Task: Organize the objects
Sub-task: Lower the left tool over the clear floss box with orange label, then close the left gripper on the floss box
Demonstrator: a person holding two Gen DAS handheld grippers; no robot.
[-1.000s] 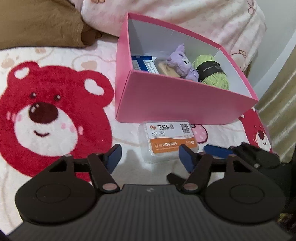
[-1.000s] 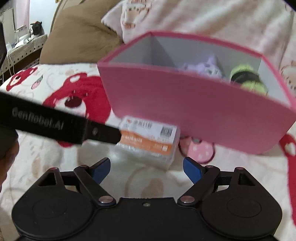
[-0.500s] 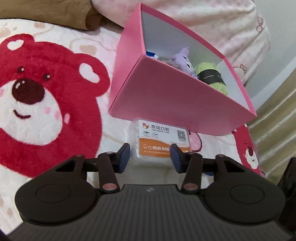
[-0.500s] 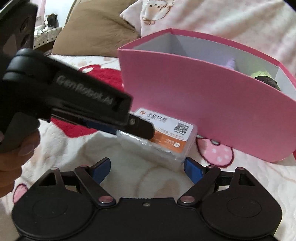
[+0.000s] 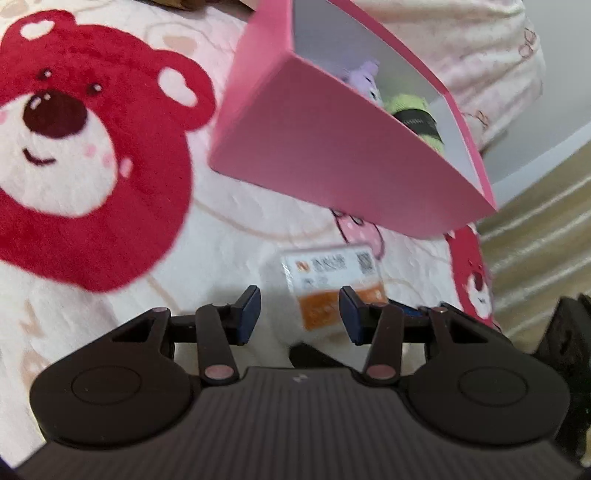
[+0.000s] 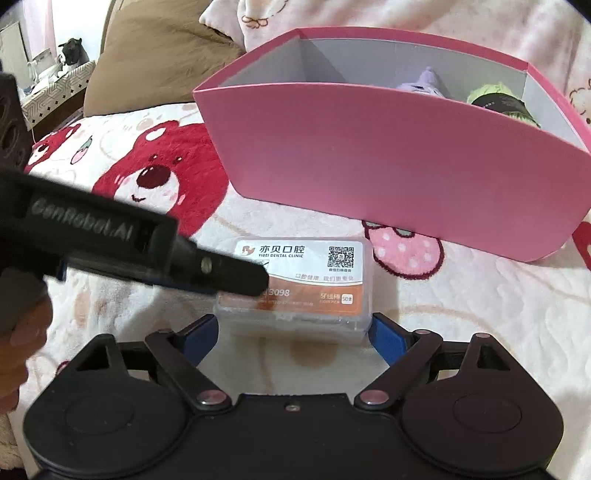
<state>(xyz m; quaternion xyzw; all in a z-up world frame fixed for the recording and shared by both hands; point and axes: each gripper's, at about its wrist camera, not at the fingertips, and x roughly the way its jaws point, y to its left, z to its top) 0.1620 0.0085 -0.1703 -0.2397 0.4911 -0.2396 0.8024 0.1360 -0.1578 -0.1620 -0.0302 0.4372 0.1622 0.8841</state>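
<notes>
**Floss box between our grippers**

Our left gripper (image 5: 299,310) pinches the clear floss box (image 6: 306,284), its long axis running side to side on the bear blanket (image 6: 461,310). Our right gripper (image 6: 291,336) is spread wide just before it. Beyond stands the pink box (image 6: 388,162) holding green yarn (image 6: 495,98).

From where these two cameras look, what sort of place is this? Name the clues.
Probably a bedroom: a plush bear-print blanket, a brown pillow and a pink floral quilt bunched behind the pink box.

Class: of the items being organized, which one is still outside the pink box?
The floss box, lying on the blanket before the pink box; the plush and yarn are inside.
</notes>
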